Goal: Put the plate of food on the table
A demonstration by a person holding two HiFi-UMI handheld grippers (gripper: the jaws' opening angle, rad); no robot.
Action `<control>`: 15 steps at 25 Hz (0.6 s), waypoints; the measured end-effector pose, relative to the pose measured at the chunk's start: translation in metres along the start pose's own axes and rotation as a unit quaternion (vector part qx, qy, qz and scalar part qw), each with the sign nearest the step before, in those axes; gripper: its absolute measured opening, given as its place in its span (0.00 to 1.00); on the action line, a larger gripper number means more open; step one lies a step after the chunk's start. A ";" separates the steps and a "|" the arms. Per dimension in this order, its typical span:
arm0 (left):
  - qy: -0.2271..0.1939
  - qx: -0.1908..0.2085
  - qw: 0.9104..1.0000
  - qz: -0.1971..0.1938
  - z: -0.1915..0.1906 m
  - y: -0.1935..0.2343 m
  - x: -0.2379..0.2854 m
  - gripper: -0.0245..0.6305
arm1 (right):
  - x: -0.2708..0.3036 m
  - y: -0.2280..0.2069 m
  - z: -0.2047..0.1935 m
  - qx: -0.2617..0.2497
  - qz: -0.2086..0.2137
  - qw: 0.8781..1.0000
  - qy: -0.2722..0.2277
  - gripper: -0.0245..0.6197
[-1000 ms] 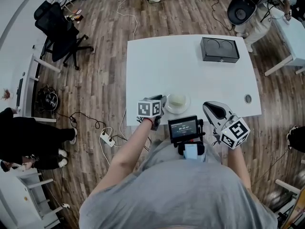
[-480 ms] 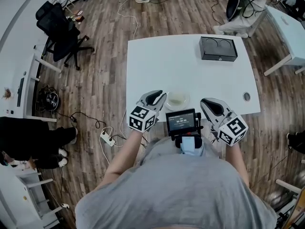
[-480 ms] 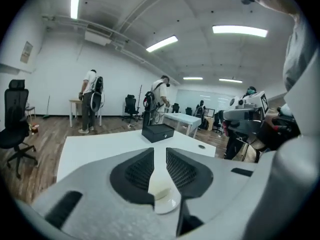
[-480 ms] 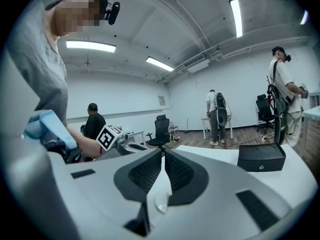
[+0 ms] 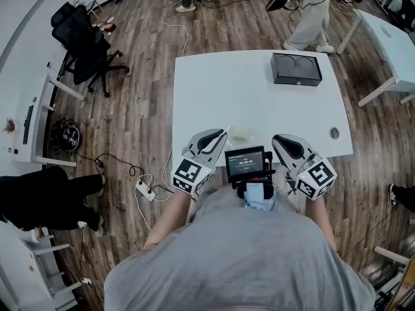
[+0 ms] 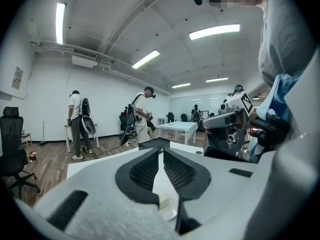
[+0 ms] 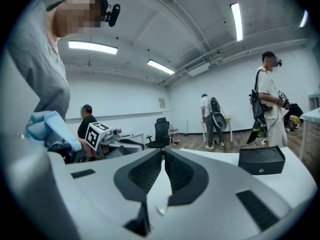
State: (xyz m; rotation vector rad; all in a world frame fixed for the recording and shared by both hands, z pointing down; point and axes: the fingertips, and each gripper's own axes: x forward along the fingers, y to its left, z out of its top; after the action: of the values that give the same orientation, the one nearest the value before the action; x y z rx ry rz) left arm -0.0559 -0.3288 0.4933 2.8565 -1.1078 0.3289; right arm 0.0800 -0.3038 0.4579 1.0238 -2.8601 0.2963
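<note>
**Plate down on table, both grippers off it**

The pale round plate with a cream lump of food [image 5: 242,135] sat on the white rectangular table [image 5: 220,89], right at its near edge and about mid-width. Your left gripper [image 5: 219,135] was over that same near edge, just beside the plate on its left. Its jaws were closed tip to tip with nothing clamped, and the plate showed only through the gap below the pads. Your right gripper [image 5: 279,140] was at the table's near edge too, on the plate's right and a bit further off. Its jaws were also pressed together and empty. A black rectangular case with two round recesses [image 5: 297,69] stood near the table's far right corner, well apart from the plate. A black office chair [image 5: 81,39] stood on the wood floor off the table's far left side.
</note>
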 end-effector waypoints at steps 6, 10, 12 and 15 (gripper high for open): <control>-0.023 -0.025 0.999 -0.007 0.007 -0.010 -0.010 0.07 | -0.003 0.000 -0.001 0.003 -0.003 1.000 -0.008 0.09; -0.027 -0.026 0.999 0.010 0.007 -0.013 -0.012 0.07 | -0.009 -0.003 -0.003 0.003 -0.004 1.000 -0.014 0.09; -0.027 -0.029 0.999 0.019 0.008 -0.011 -0.013 0.07 | -0.011 -0.004 -0.002 0.005 -0.006 1.000 -0.016 0.09; -0.024 -0.035 0.999 0.026 0.009 -0.009 -0.014 0.07 | -0.011 -0.006 0.002 0.007 -0.009 1.000 -0.014 0.09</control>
State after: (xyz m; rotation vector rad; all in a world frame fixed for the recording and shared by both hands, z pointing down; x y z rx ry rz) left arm -0.0588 -0.3142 0.4817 2.7928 -1.1785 0.2199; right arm 0.0922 -0.3017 0.4555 1.0652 -2.8754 0.3025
